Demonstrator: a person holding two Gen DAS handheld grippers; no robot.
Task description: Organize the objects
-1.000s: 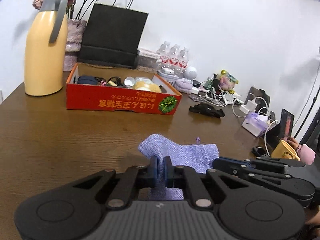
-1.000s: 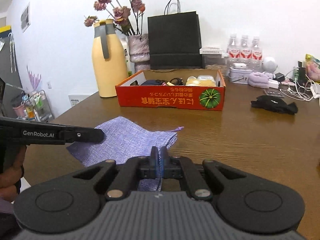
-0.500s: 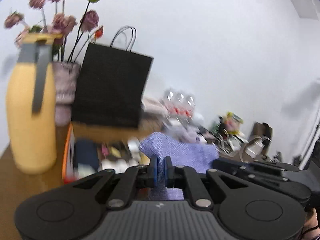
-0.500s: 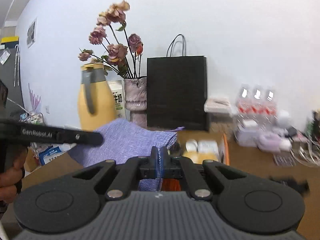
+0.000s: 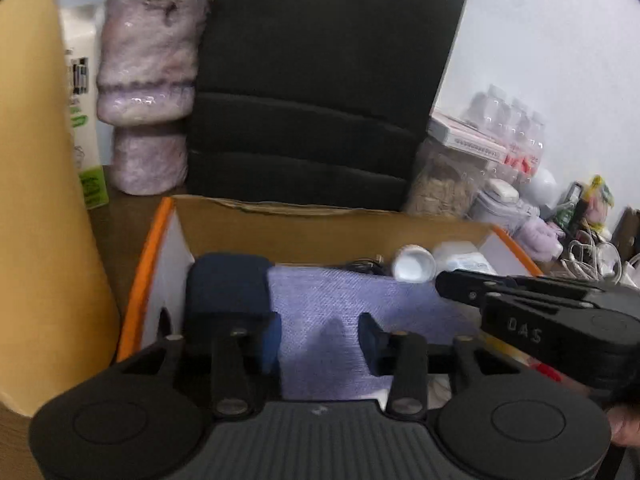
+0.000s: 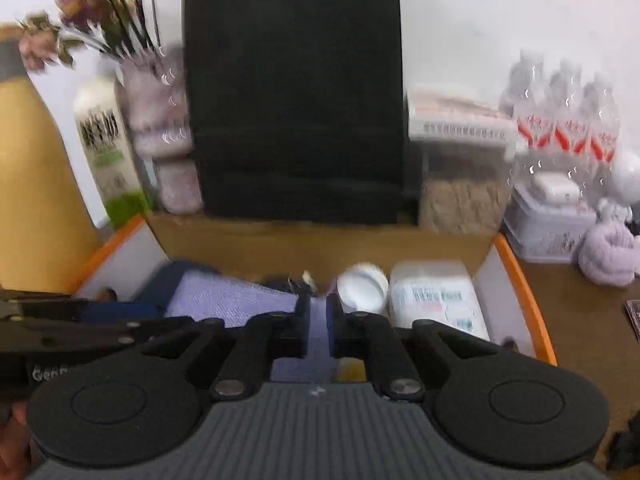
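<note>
Inside the box (image 5: 152,264), over its near half, that's where the pouch (image 5: 352,312) is right now, spread flat on top of the stuff already in there. My left gripper (image 5: 320,340) has its jaws wide apart with the purple cloth lying between and under them, not pinched. My right gripper (image 6: 319,322) is a different story: jaws narrow, clamped on a fold of the pouch (image 6: 232,298) at its right end, and you can see the strip of purple squeezed between the pads.

The pouch's left edge lies against a dark blue case (image 5: 226,284) in the box's left end. Just past its far edge there's a white cap (image 5: 414,266) and a white packet (image 6: 436,300) toward the right end, the cap beside the packet. Something yellowish shows under my right jaws, can't tell what, it's blurry.

Behind the box, along the back of the counter (image 6: 588,320): a black bag (image 5: 328,92) touching or nearly touching the box's back wall, a pinkish vase (image 5: 148,92) to its left, a carton (image 6: 108,152) next to that, and the yellow flask (image 5: 44,208) just off the box's left end. Water bottles (image 6: 564,128) and a tin (image 6: 548,220) sit off toward the back right corner.
</note>
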